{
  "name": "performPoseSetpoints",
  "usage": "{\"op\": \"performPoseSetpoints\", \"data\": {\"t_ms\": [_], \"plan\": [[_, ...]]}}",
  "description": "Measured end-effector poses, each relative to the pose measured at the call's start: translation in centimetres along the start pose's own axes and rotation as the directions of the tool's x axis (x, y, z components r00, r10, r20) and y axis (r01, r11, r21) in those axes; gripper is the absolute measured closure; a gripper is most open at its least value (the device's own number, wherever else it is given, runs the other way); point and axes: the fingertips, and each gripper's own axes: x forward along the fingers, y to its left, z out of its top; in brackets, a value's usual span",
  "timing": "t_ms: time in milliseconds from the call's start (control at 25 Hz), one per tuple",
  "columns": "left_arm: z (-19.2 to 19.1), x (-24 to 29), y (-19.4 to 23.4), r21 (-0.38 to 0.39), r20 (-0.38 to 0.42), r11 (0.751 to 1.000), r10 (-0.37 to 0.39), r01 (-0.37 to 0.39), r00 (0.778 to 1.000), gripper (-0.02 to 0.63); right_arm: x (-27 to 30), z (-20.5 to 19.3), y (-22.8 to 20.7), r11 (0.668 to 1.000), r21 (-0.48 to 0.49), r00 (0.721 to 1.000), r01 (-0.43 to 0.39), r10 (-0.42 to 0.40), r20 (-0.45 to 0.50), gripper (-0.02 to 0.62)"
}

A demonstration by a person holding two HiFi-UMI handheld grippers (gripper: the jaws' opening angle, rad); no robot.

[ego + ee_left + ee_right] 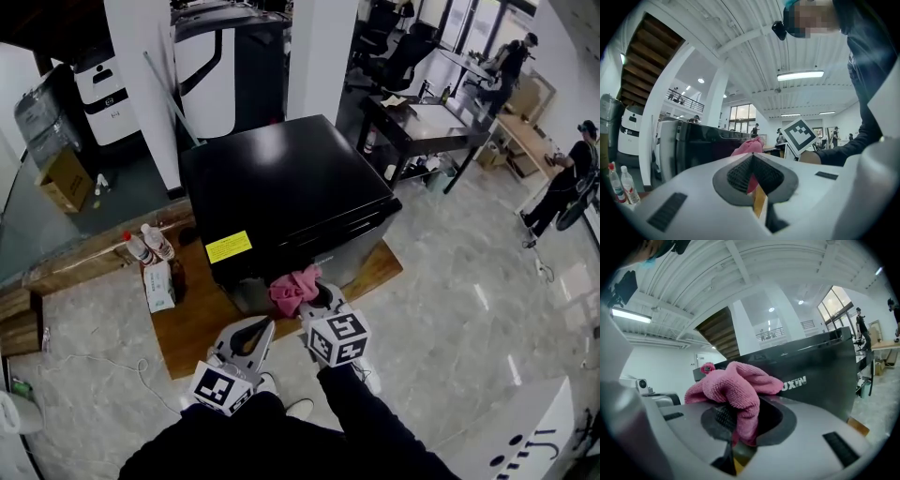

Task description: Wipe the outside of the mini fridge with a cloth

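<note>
Pink cloth (736, 390) sits clamped between my right gripper's (316, 300) fingers, the black mini fridge (281, 178) just beyond their tips. My left gripper (752, 159) is closed, empty. Wiping looks unstarted; next I press the cloth to its front.

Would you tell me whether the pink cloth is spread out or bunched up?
Bunched up: the cloth bulges in crumpled folds from the right gripper.
</note>
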Motion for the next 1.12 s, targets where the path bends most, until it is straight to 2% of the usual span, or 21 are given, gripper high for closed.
{"op": "performPoseSetpoints", "data": {"t_ms": [240, 400, 560, 760, 960, 1120], "plan": [[0.0, 3.7, -1.2, -0.015, 0.009, 0.993, -0.116, 0.116, 0.993, 0.6, -1.1, 0.6, -4.5, 0.995, -0.004, 0.994, 0.096, -0.096, -0.043, 0.514], [-0.2, 5.1, -2.2, -0.052, 0.005, 0.98, -0.193, 0.193, 0.981, 0.599, -1.3, 0.9, -5.4, 0.993, -0.04, 0.991, 0.108, -0.111, -0.08, 0.514], [-0.4, 6.7, -2.7, -0.081, 0.025, 0.969, -0.23, 0.232, 0.973, 0.6, -1.4, 1.4, -6.3, 0.993, -0.047, 0.99, 0.108, -0.112, -0.091, 0.514], [-0.7, 8.8, -3.4, -0.09, 0.022, 0.967, -0.235, 0.236, 0.972, 0.599, -1.5, 1.4, -7.7, 0.997, -0.056, 0.99, 0.053, -0.059, -0.129, 0.511], [-0.6, 12.0, -4.1, -0.089, 0.021, 0.978, -0.188, 0.189, 0.982, 0.6, -1.8, 1.4, -9.1, 0.996, -0.061, 0.983, -0.061, 0.05, -0.174, 0.516], [-0.5, 14.5, -5.3, -0.087, 0.024, 0.985, -0.146, 0.148, 0.989, 0.6, -2.3, 1.7, -11.3, 0.992, -0.071, 0.975, -0.102, 0.086, -0.203, 0.517]]}}
